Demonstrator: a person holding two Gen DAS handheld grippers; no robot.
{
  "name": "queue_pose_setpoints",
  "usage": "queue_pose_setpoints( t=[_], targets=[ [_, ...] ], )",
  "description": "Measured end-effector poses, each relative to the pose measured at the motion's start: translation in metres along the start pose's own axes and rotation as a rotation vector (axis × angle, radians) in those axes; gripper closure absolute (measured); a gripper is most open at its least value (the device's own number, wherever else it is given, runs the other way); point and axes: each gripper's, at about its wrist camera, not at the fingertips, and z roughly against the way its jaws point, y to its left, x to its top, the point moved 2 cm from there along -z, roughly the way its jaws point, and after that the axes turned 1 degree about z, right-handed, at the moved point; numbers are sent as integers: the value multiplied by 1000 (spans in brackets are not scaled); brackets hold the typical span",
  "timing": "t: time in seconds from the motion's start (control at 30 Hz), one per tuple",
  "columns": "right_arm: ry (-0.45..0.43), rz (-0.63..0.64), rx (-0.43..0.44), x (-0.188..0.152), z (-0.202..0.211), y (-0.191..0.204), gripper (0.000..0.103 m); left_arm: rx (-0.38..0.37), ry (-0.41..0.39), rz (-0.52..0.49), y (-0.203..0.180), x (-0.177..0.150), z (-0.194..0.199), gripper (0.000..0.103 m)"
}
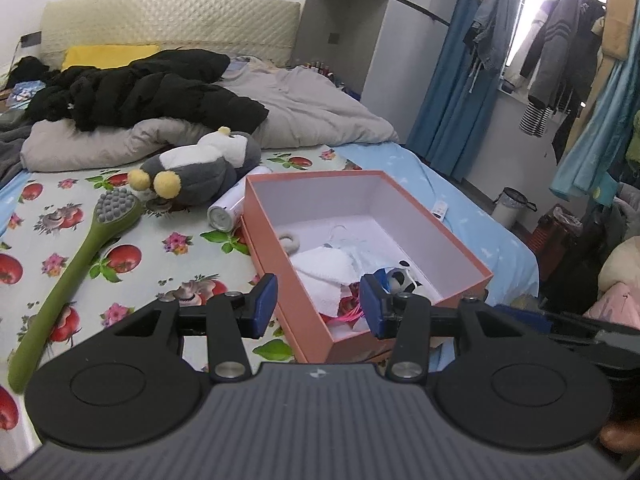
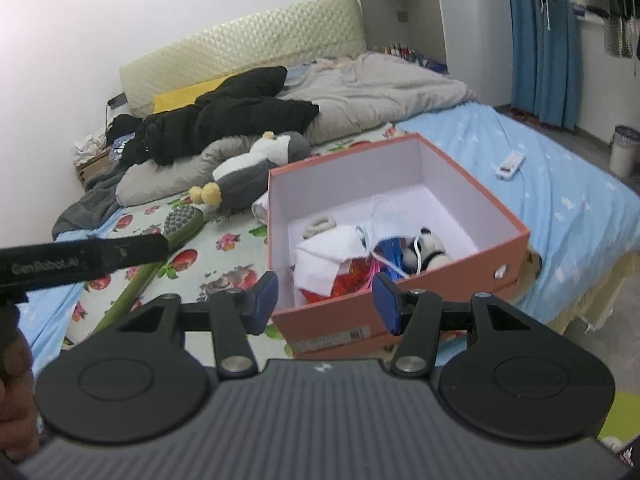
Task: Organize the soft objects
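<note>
One box (image 1: 304,308) sits on the bed (image 1: 460,208), pink outside, white inside, lid off, filling the middle of my left view. In it, low centre of the frame: one white cloth (image 1: 324,276), one small panda (image 1: 400,278) at its right, something red and pink (image 1: 348,304) under the cloth, one pale ring (image 1: 290,240) toward the back left, and a thin white strap thing (image 1: 344,236) that I can't name. The far right half of the box is bare floor.

My left claw (image 1: 318,306) hangs over the near edge of the box, jaws apart, nothing between the pads. My right claw (image 2: 324,302) is over the same near edge in its own view, jaws also apart and holding nothing.

Outside the box, still on the bed: one grey-and-white plush (image 1: 208,164) left of centre, lying against the box's far left corner; one white can (image 1: 226,210) on its side between plush and box; one green brush (image 1: 76,256) at lower left. One remote (image 2: 510,164) lies on the blue sheet, right of the box in my right view.
</note>
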Motion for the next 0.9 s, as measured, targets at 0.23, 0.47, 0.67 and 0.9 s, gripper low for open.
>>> queue_pose_setpoints(
  t=[0.23, 0.47, 0.67, 0.9],
  targets=[
    [16, 9, -5, -6, 4, 3, 48, 26, -5, -5, 0, -4, 11, 52],
    [15, 18, -21, -5, 3, 4, 48, 37, 2, -1, 3, -6, 13, 52],
    [16, 20, -20, -5, 3, 4, 48, 37, 3, 0, 2, -6, 13, 52],
    [7, 24, -30, -3, 1, 0, 48, 56, 9, 12, 6, -6, 12, 44]
  ],
)
